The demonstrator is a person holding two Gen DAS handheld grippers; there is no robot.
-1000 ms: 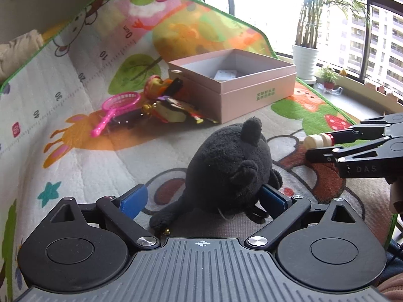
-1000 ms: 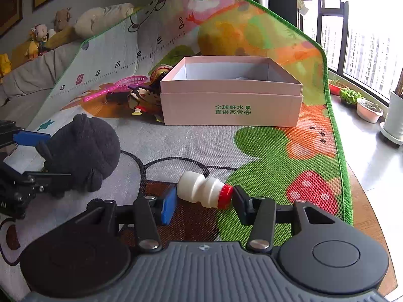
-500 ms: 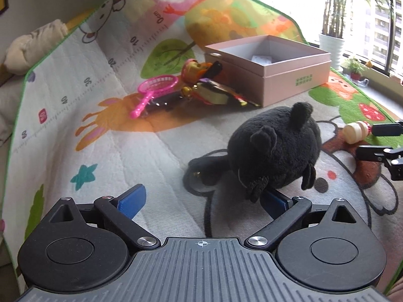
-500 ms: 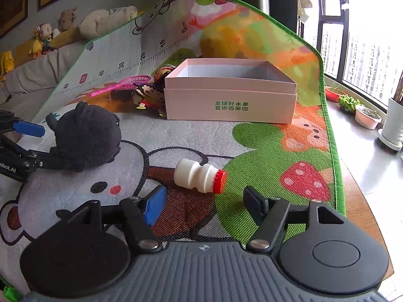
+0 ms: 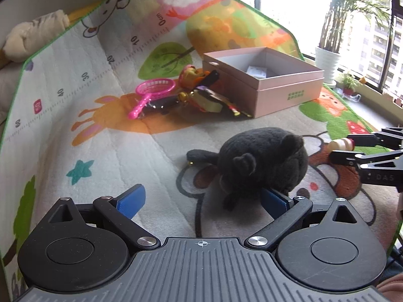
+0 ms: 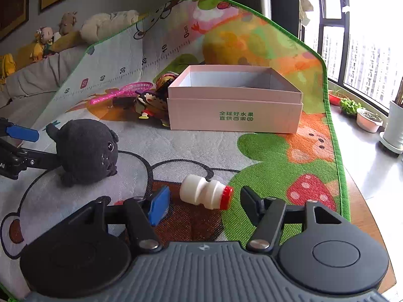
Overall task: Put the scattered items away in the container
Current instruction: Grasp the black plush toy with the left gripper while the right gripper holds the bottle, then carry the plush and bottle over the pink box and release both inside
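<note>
A black plush toy point(image 5: 262, 159) lies on the play mat; it also shows in the right wrist view point(image 6: 87, 151). My left gripper point(image 5: 201, 198) is open, its right finger touching the plush's underside, its left finger apart. A white bottle with a red cap point(image 6: 205, 196) lies on its side between the fingers of my open right gripper point(image 6: 204, 202), touching neither; it also shows in the left wrist view point(image 5: 340, 145). The pink open box point(image 6: 234, 100) stands farther back on the mat, a white item inside it point(image 5: 256, 71).
A pink toy net point(image 5: 151, 93) and several small toys point(image 5: 201, 95) lie left of the box point(image 5: 277, 93). The mat's back edge folds up against a sofa with plush toys point(image 6: 47, 37). Potted plants point(image 6: 367, 118) stand on the floor at right.
Both grippers opened and released the plush and the bottle, which now lie on the mat. The left gripper drew back to the left; the right drew back slightly.
</note>
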